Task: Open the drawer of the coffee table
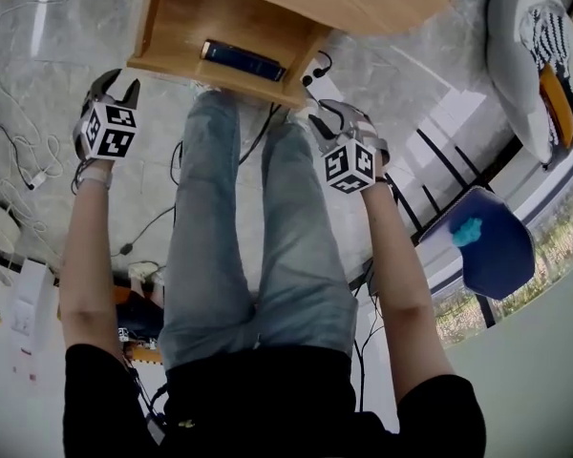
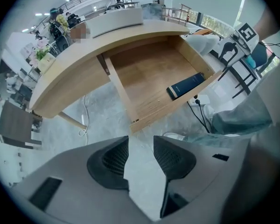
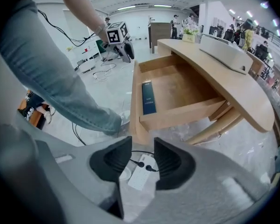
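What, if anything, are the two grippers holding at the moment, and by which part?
Nothing. The left gripper and the right gripper both have their jaws apart with nothing between them, clear of the open drawer.

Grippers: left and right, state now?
Left gripper: open, nothing between the jaws.
Right gripper: open, nothing between the jaws.

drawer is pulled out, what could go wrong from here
1. The drawer sticks far out, right at the person's legs; a knee could knock it.
2. A power strip with plugs in it lies on the floor by the drawer's front corner, near the feet; a step may snag it.
3. The box inside could slide if the drawer gets jolted.
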`<state>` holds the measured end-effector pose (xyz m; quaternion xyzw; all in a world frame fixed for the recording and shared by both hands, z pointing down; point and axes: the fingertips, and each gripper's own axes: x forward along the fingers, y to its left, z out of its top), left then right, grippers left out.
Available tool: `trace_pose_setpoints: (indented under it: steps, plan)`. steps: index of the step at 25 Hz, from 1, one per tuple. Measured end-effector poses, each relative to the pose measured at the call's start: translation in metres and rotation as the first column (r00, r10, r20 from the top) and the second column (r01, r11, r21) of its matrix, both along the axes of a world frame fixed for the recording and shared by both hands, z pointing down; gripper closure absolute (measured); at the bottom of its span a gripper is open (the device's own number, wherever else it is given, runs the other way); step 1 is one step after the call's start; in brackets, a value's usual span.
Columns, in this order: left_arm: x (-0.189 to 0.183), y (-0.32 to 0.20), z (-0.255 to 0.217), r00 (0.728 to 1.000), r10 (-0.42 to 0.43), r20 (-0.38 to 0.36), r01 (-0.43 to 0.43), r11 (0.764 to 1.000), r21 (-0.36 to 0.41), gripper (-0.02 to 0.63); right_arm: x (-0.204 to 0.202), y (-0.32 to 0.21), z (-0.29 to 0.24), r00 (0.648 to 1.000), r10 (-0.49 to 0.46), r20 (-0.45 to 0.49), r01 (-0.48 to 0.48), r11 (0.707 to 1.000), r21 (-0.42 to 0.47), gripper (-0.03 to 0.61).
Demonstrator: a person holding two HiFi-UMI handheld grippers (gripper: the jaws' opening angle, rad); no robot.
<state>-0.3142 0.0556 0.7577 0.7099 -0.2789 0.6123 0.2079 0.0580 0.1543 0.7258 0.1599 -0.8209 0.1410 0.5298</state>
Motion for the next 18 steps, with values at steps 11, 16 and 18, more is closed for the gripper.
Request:
trace_pose_setpoints:
  steps: [11, 16, 18]
  plan:
    - [0.043, 0.005, -0.113, 0.971, -0.178, -0.159, 0.198, 0.972, 0.123, 0.555, -0.003, -0.041, -0.118, 0.988, 0.088, 0.124, -0.103, 0.987, 0.124, 0.577]
    - [0.064, 0.007, -0.172, 0.930, -0.265, -0.255, 0.318, 0.927, 0.197, 0.592, -0.005, -0.050, -0.175, 0.973, 0.108, 0.202, -0.142, 0.976, 0.164, 0.580]
    - [0.075, 0.010, -0.196, 0.909, -0.288, -0.302, 0.357, 0.911, 0.207, 0.598, -0.005, -0.053, -0.199, 0.967, 0.111, 0.229, -0.154, 0.971, 0.180, 0.580]
